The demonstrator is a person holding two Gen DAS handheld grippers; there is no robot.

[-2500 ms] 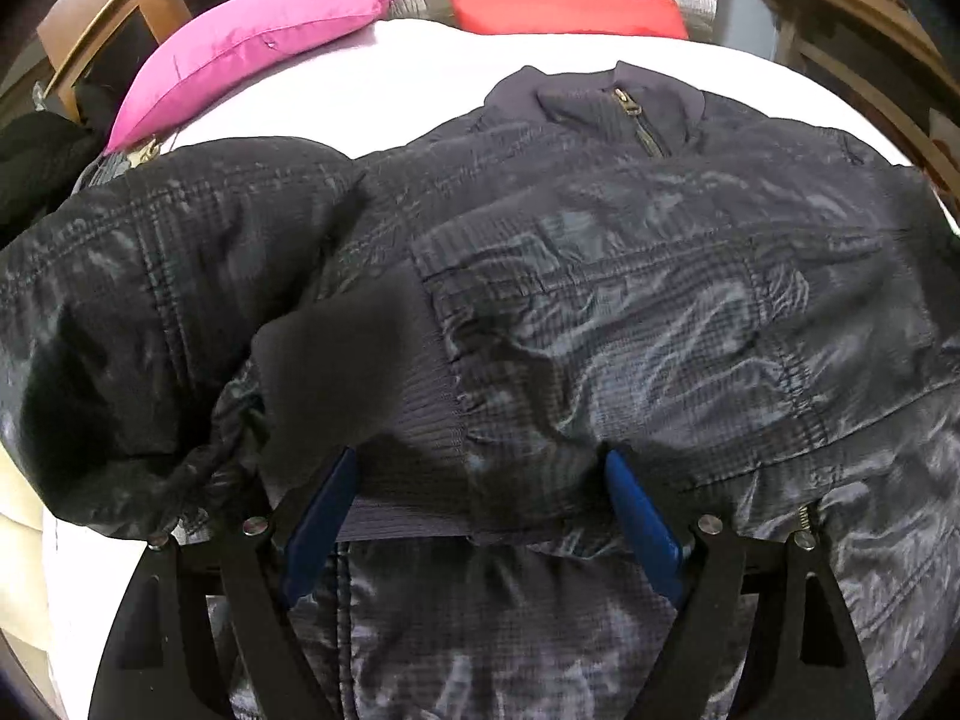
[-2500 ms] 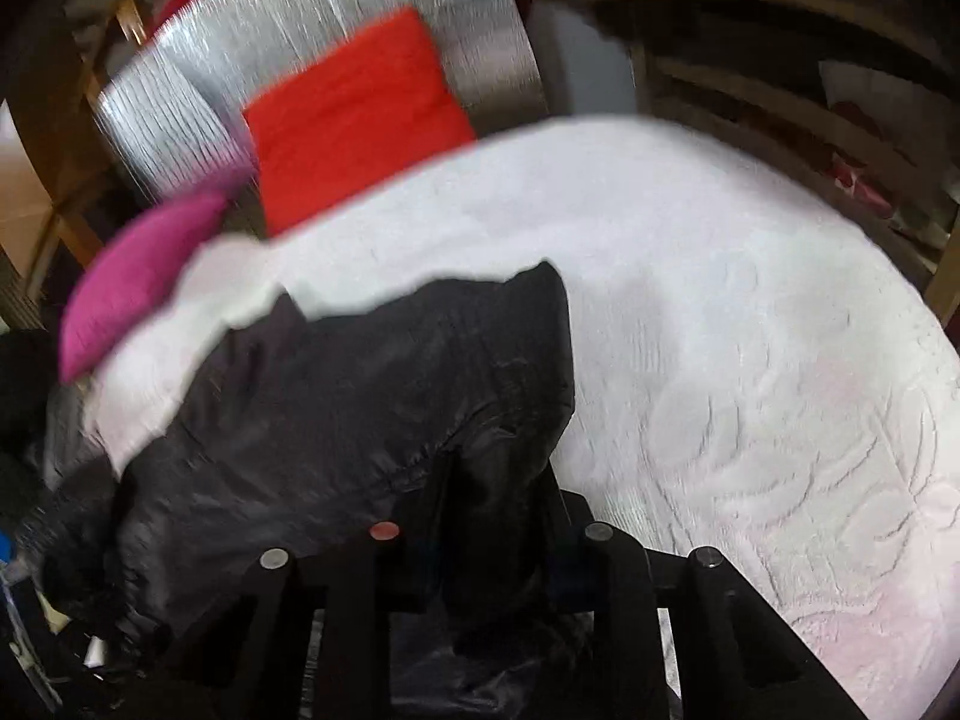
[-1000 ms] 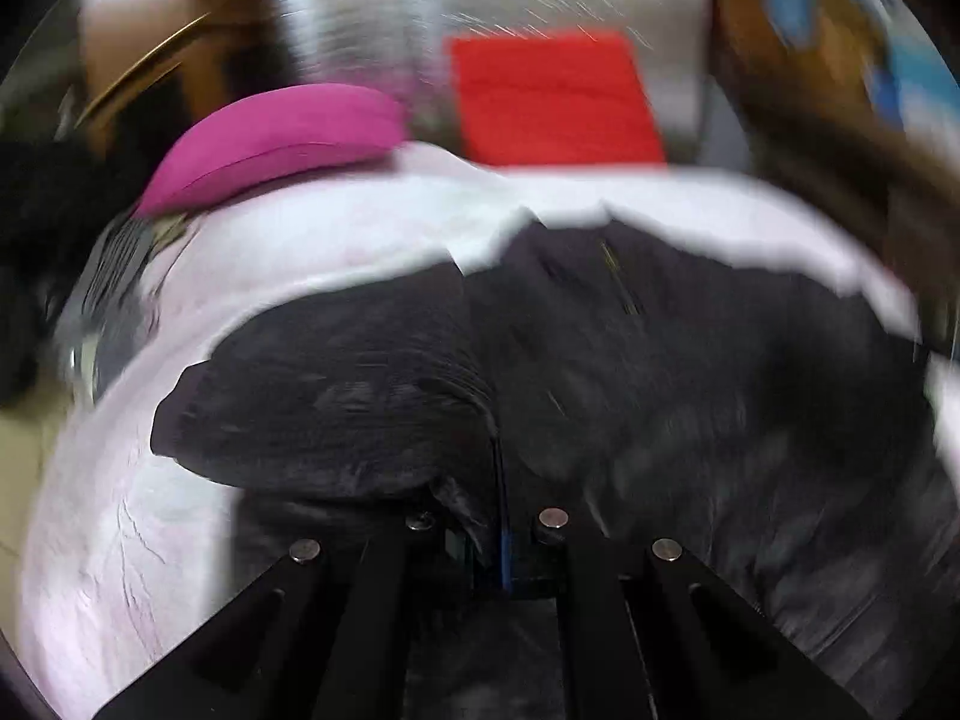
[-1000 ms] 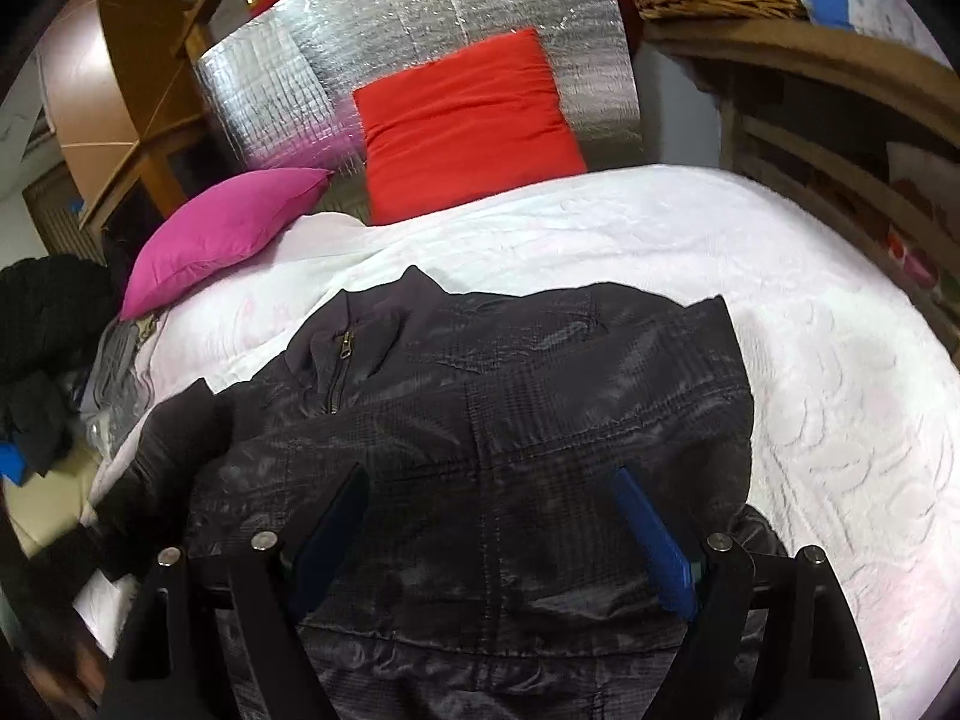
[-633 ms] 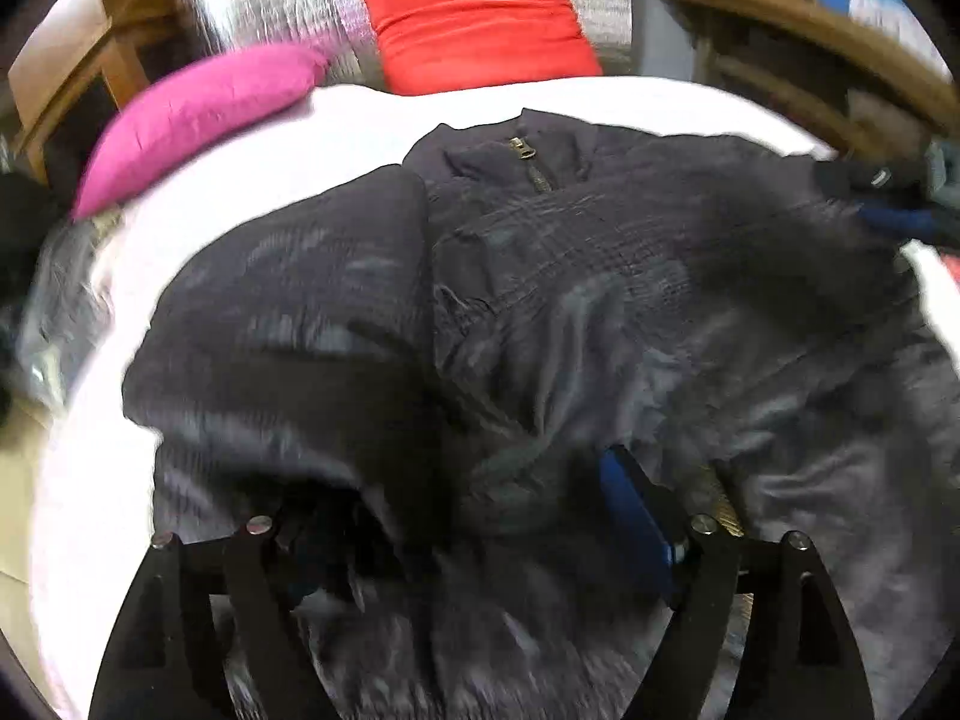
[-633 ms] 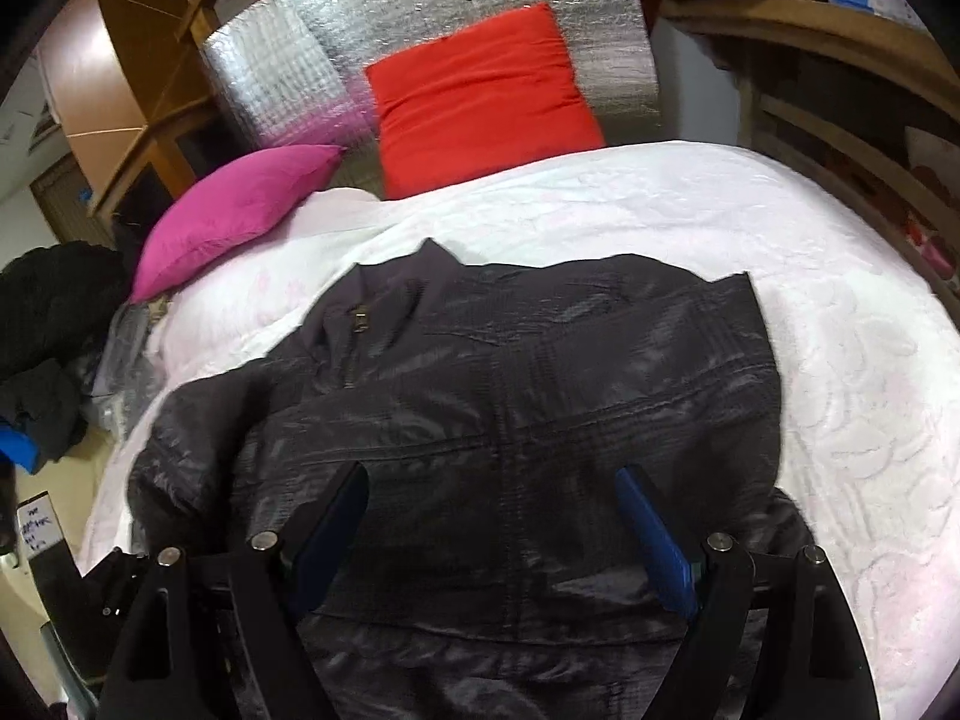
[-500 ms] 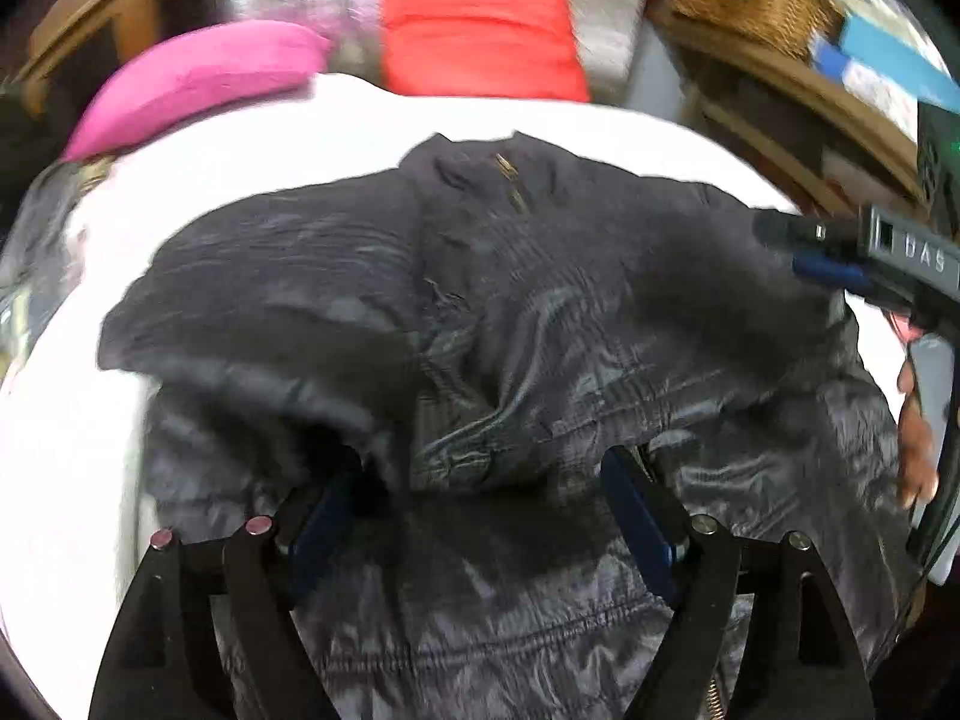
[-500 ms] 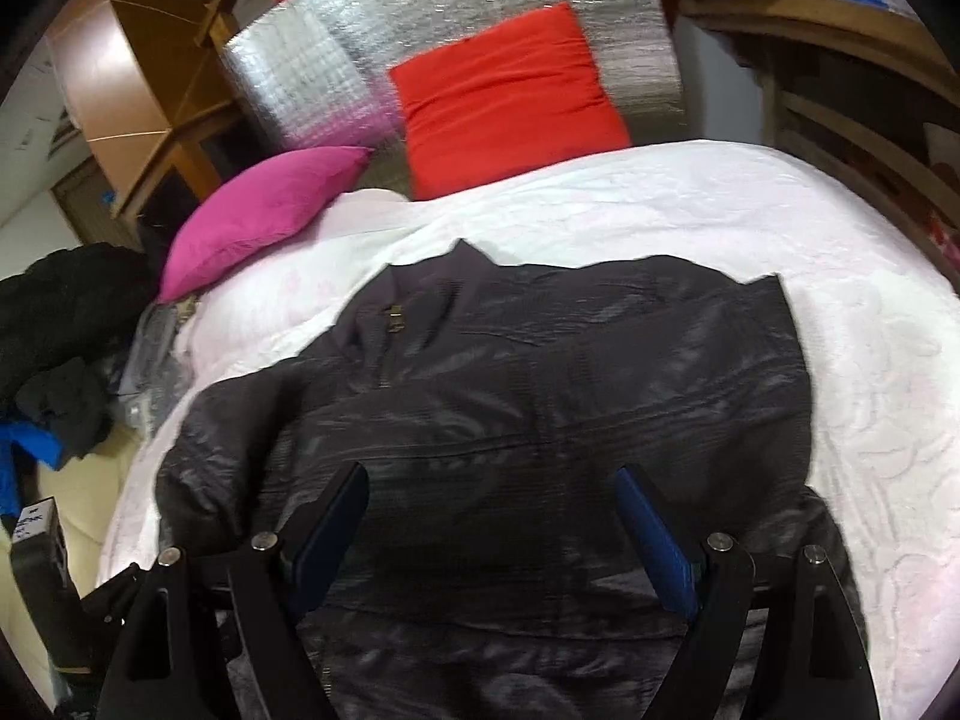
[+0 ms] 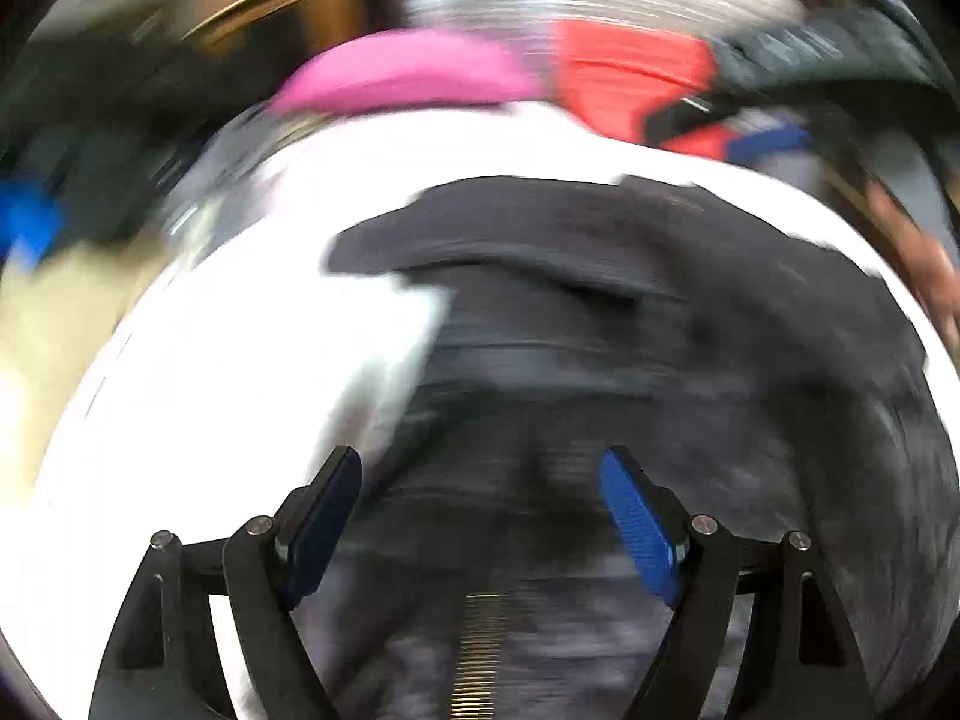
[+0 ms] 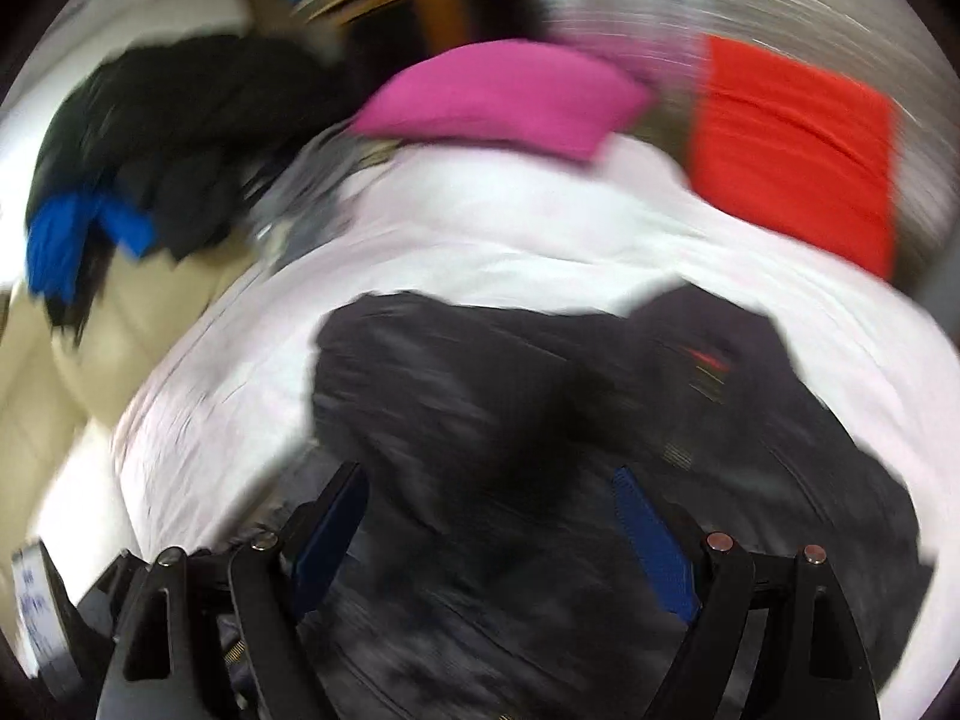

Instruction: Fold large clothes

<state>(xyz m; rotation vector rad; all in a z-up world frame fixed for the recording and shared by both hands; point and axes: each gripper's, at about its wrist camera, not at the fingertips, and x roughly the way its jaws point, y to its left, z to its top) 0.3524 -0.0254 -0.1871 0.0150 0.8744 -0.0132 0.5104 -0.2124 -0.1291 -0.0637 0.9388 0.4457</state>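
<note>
The jacket lay partly folded mid-bed; both the left gripper and right gripper gaped empty, folds remaining.

Left gripper: jaws spread wide, blue pads clear, nothing pinched, angled downward. Right gripper: jaws likewise wide apart, nothing clamped, tilted down. Bare hand blurred at right edge of left view.

Both wrist views: steeply down, close over jacket, shared.
</note>
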